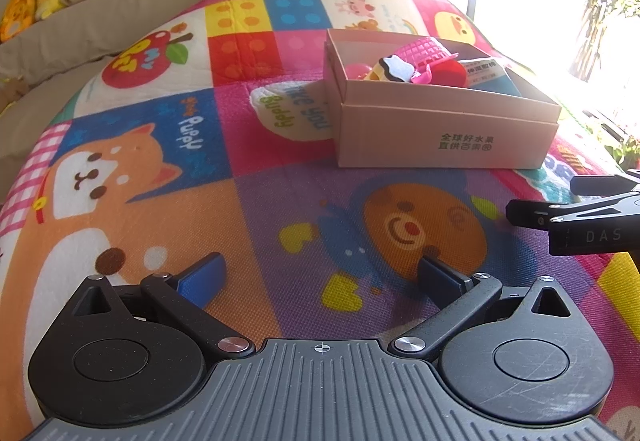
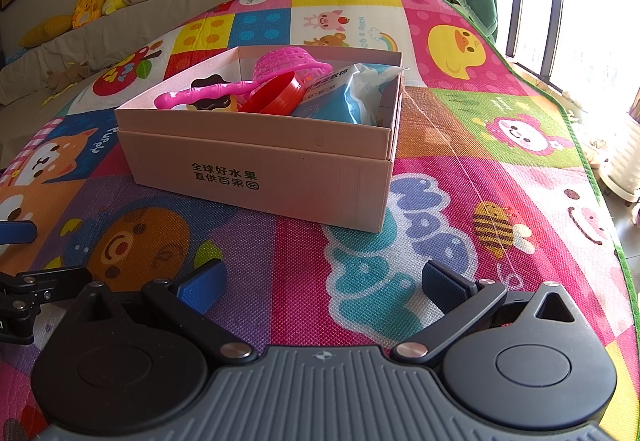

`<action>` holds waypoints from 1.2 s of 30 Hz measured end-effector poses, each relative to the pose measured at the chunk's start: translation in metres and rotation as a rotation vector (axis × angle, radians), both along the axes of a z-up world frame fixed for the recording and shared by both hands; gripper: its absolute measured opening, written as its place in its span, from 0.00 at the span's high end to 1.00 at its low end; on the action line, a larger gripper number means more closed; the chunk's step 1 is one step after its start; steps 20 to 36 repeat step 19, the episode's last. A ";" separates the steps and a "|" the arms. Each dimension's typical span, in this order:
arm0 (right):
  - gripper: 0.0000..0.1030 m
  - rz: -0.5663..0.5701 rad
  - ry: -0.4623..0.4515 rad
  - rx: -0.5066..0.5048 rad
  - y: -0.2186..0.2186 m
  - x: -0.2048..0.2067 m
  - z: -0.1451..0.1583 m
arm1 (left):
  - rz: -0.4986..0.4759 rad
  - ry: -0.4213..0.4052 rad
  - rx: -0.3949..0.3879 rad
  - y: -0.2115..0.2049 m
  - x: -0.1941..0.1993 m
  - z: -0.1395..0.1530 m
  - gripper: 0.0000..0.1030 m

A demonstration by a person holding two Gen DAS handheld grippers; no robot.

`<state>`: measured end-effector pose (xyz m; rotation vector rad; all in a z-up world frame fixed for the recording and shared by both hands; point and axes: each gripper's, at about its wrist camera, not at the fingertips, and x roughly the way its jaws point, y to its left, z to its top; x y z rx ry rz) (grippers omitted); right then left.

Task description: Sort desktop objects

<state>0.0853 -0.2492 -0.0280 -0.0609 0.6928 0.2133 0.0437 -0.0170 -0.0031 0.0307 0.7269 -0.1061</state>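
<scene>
While both my tongs hover low over the bright cartoon-print play mat (image 2: 460, 129), nothing is between either pair of blue pads. My left gripper (image 1: 320, 273) has its jaws spread wide, empty, over the orange bear print. My right gripper (image 2: 322, 281) is just as wide apart, empty, over the teal cloud lettering. The right one's black finger shows at the edge of the left wrist view.

The pale pink cardboard box with green printed characters (image 2: 280, 177) sits on the mat ahead of both grippers, top uncovered, printed side facing me. In the right wrist view a corner points toward the camera's right; in the left view (image 1: 448, 137) the box lies ahead and to the right.

Contents, all piled together inside:
- pink plastic mesh scoop (image 2: 280, 59), long handle lying roughly level, running left toward the box's near-left wall, basket end toward the middle
- red round plastic cup (image 2: 276, 93), tipped on its side, mouth facing left, under the handle
- brown-and-cream toy pastry (image 2: 210, 101), partly hidden under the handle
- blue-and-white soft packet with printed text (image 2: 344, 97), leaning in the right end, long axis slanting up toward the far wall

A thin pale thread (image 2: 452, 153) runs from the box's right corner across the mat toward me.
</scene>
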 end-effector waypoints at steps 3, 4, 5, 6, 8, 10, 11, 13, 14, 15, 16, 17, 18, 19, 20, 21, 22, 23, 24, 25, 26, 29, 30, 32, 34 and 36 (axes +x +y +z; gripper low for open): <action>0.00 0.000 0.000 0.000 0.000 0.000 0.000 | -0.001 0.001 0.005 -0.001 0.000 0.000 0.00; 0.00 0.000 0.000 0.000 -0.001 0.000 0.000 | -0.001 0.001 0.010 -0.001 0.000 0.000 0.00; 0.00 0.000 0.000 0.000 0.000 0.000 0.000 | -0.001 0.001 0.013 -0.002 0.000 0.000 0.00; 0.00 0.000 0.000 0.000 0.000 0.000 0.000 | -0.001 0.001 0.012 -0.002 0.000 0.000 0.00; 0.00 0.000 0.000 0.000 0.000 0.000 0.000 | -0.001 0.001 0.007 -0.002 0.000 0.000 0.00; 0.00 0.000 0.000 0.000 0.000 0.000 0.000 | -0.001 0.001 0.006 -0.002 0.001 0.000 0.00; 0.00 0.000 0.000 0.000 0.000 0.000 0.000 | -0.001 0.001 0.006 -0.002 0.001 0.000 0.00; 0.00 0.000 0.000 0.000 0.000 0.000 0.000 | -0.002 0.002 0.007 -0.002 0.000 0.000 0.00; 0.00 0.000 0.000 0.000 0.000 0.000 0.000 | -0.002 0.002 0.008 -0.003 0.001 0.000 0.00; 0.00 0.000 0.000 0.000 0.000 0.000 0.000 | -0.001 0.002 0.008 -0.002 0.001 0.000 0.00; 0.00 0.000 0.000 0.000 0.000 0.000 0.000 | -0.002 0.002 0.008 -0.002 0.001 0.000 0.00; 0.00 0.000 0.000 0.000 0.000 0.000 0.000 | -0.003 0.002 0.008 -0.002 0.001 0.000 0.00; 0.00 0.000 0.000 0.000 0.000 0.000 0.000 | -0.005 0.002 0.007 -0.002 0.001 0.000 0.00; 0.00 0.000 0.000 0.000 0.000 0.000 0.000 | -0.006 0.003 0.009 -0.002 0.001 0.000 0.00; 0.00 0.000 0.000 0.000 0.000 0.000 0.000 | -0.006 0.003 0.009 -0.002 0.001 0.000 0.00; 0.00 0.000 0.000 0.000 0.000 0.000 0.000 | -0.006 0.003 0.009 -0.002 0.001 0.000 0.00; 0.00 0.000 0.000 0.000 0.000 0.000 0.000 | -0.006 0.003 0.009 -0.002 0.001 0.000 0.00; 0.00 0.000 0.000 0.000 0.000 0.000 0.000 | -0.006 0.003 0.009 -0.002 0.001 0.000 0.00; 0.00 0.000 0.000 0.000 0.000 0.000 0.000 | -0.006 0.003 0.009 -0.002 0.001 0.000 0.00; 0.00 0.000 0.000 0.000 0.000 0.000 0.000 | -0.006 0.003 0.009 -0.002 0.001 0.000 0.00; 0.00 0.000 0.000 0.000 0.000 0.000 0.000 | -0.006 0.003 0.009 -0.002 0.001 0.000 0.00; 0.00 0.000 0.000 0.000 0.000 0.000 0.000 | -0.006 0.003 0.009 -0.002 0.001 0.000 0.00; 0.00 0.000 0.000 0.000 0.000 0.000 0.000 | -0.006 0.003 0.009 -0.002 0.001 0.000 0.00; 0.00 0.000 0.000 0.000 0.000 0.000 0.000 | -0.006 0.003 0.009 -0.002 0.001 0.000 0.00; 0.00 0.000 0.000 0.000 0.000 0.000 0.000 | -0.006 0.003 0.009 -0.002 0.001 0.000 0.00; 0.00 0.000 0.000 0.000 0.000 0.000 0.000 | -0.006 0.003 0.009 -0.002 0.001 0.000 0.00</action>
